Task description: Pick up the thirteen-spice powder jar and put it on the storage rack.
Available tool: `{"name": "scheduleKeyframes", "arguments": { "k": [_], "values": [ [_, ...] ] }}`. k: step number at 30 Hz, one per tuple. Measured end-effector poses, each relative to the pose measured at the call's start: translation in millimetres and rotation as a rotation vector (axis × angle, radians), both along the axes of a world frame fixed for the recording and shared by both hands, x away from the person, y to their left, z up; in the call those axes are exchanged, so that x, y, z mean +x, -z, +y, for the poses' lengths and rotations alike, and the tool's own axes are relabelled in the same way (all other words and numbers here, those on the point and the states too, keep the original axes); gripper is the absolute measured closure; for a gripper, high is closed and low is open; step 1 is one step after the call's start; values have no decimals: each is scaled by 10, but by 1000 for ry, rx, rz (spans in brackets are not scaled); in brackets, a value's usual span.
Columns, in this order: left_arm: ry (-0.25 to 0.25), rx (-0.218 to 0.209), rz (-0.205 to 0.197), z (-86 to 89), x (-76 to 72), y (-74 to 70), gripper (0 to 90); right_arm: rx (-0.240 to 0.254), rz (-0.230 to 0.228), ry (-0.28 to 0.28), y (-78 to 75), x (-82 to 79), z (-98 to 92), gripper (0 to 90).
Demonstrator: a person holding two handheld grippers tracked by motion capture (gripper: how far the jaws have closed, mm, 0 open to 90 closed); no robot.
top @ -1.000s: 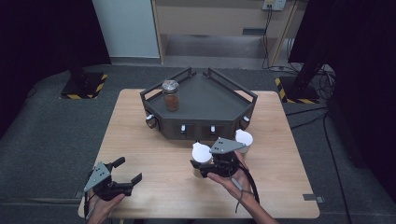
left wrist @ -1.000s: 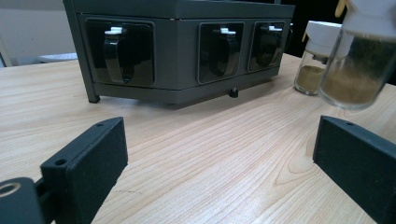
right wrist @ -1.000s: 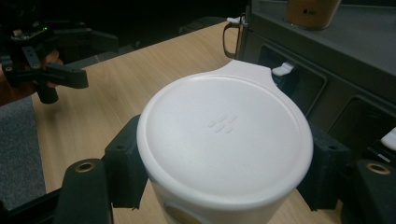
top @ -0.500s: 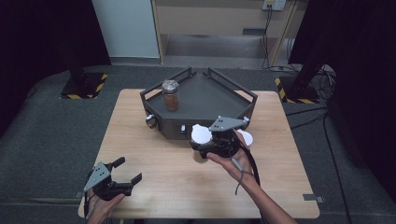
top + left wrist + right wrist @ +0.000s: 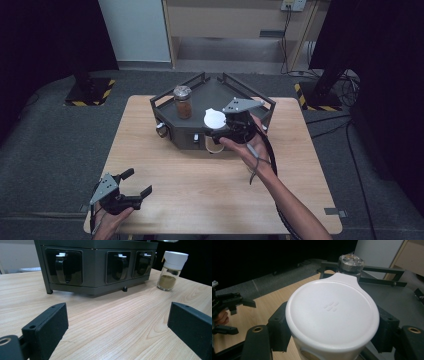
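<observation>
The left gripper (image 5: 131,189) rests at the table's (image 5: 200,190) near left corner, jaws spread with nothing between them; a brown-filled jar (image 5: 183,102) stands on the dark rack (image 5: 210,92); the right gripper (image 5: 216,131) clamps a white-lidded spice jar (image 5: 215,120) above the rack's front edge

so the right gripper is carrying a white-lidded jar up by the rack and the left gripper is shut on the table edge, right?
Not quite: the left gripper is open, not shut. The left gripper view shows its jaws spread wide with nothing between them above the wooden table. The rest holds: the right gripper carries the white-lidded jar by the rack.
</observation>
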State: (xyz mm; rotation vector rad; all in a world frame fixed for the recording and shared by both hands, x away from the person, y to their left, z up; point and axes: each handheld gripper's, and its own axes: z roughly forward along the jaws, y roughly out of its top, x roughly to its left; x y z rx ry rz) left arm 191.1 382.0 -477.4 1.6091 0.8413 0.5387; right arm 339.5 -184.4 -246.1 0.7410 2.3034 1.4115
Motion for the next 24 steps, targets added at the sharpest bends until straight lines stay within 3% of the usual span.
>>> {"name": "scheduleKeyframes", "arguments": {
  "k": [9, 24],
  "values": [
    [2, -4, 1, 5, 2, 5, 19, -6, -10, 26, -139, 210, 124, 306],
    [5, -8, 2, 11, 6, 10, 20, -25, 7, 114, -230, 609, 337, 306]
  ]
}}
